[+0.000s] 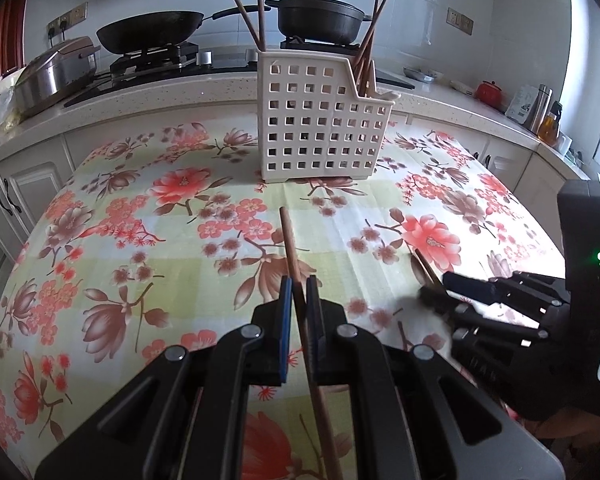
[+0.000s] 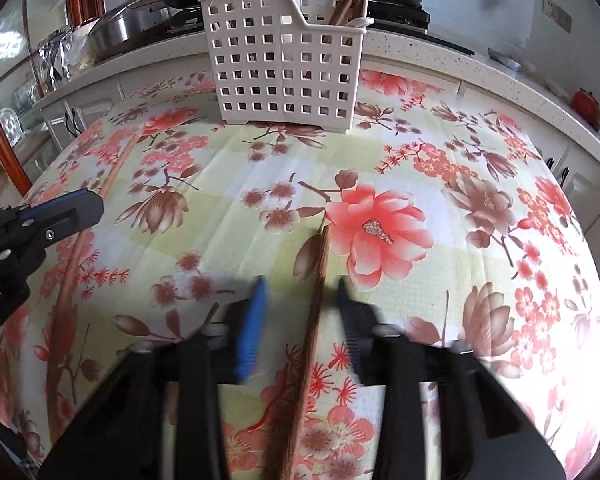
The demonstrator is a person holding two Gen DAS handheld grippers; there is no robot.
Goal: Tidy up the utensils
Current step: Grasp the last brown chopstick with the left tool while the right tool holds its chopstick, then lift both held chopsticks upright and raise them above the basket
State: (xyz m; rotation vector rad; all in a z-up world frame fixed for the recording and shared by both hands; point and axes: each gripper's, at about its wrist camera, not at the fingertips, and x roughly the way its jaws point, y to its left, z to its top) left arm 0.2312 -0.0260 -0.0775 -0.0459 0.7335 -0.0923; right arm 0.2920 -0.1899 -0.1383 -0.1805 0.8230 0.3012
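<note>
My left tool (image 1: 299, 286) was clamped on one brown chopstick (image 1: 290, 240), while my right tool (image 2: 302, 300) stood blurred, its jaws apart around a second chopstick (image 2: 318, 276) lying on the floral bench (image 2: 480, 280); I judged it needed to close squarely before lifting. The white slotted caddy (image 1: 316, 120) stood at the far side, already holding chopsticks, nothing between.

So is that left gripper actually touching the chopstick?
Touching. The left wrist view shows the left gripper with its blue pads closed against the chopstick running between them.
</note>
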